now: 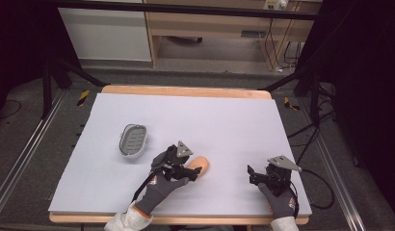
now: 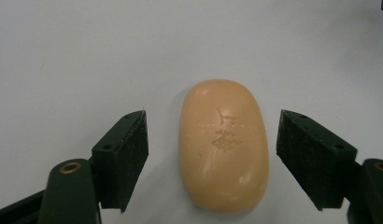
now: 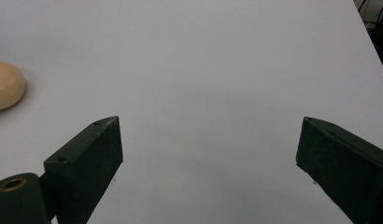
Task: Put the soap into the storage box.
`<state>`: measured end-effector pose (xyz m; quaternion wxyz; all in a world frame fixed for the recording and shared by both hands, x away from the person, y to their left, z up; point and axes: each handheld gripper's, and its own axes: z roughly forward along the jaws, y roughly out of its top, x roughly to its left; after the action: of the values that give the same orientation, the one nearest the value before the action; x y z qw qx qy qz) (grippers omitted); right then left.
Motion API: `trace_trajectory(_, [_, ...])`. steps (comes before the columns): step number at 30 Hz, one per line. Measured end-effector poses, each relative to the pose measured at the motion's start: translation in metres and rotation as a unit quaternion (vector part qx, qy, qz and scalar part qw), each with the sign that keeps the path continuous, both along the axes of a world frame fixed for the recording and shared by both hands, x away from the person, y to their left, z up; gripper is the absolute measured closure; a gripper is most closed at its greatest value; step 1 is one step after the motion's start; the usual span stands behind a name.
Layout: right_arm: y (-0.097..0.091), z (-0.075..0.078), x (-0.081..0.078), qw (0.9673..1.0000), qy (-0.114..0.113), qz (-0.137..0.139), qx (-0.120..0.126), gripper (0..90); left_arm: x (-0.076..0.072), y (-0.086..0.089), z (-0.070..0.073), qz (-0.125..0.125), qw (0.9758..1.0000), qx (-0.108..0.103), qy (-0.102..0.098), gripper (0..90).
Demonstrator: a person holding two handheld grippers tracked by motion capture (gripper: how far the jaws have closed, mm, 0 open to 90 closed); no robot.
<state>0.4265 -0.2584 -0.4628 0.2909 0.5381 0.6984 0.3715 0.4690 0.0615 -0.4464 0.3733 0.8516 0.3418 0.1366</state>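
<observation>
A peach-coloured oval bar of soap (image 2: 223, 144) with an embossed mark lies flat on the white table cover. My left gripper (image 2: 212, 158) is open, one jaw on each side of the soap with a gap on both sides. From above, the soap (image 1: 199, 165) pokes out just past the left gripper (image 1: 186, 169). A grey ribbed soap dish (image 1: 133, 140) sits to the left, apart from the gripper. My right gripper (image 3: 208, 154) is open over bare cover; its view catches the soap's end (image 3: 6, 85) at far left. The right gripper (image 1: 257, 176) rests near the table's front right.
The white cover (image 1: 195, 120) spreads over a wooden table whose edge (image 1: 186, 90) shows at the back. Cables (image 1: 321, 192) trail off the right side. Dark stands and a wooden cabinet (image 1: 210, 24) are beyond the table.
</observation>
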Motion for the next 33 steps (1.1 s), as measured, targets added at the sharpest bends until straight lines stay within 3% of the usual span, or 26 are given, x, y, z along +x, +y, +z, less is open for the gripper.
trace_trajectory(12, [0.0,0.0,0.0,1.0,0.002,0.002,-0.001,7.3,0.004,-0.014,-0.008,-0.011,0.9997,0.02,0.013,24.4])
trace_trajectory(33, [0.002,-0.001,0.001,0.9999,0.008,0.005,-0.004,7.2,0.011,-0.024,-0.021,-0.012,0.9983,0.045,0.034,28.8])
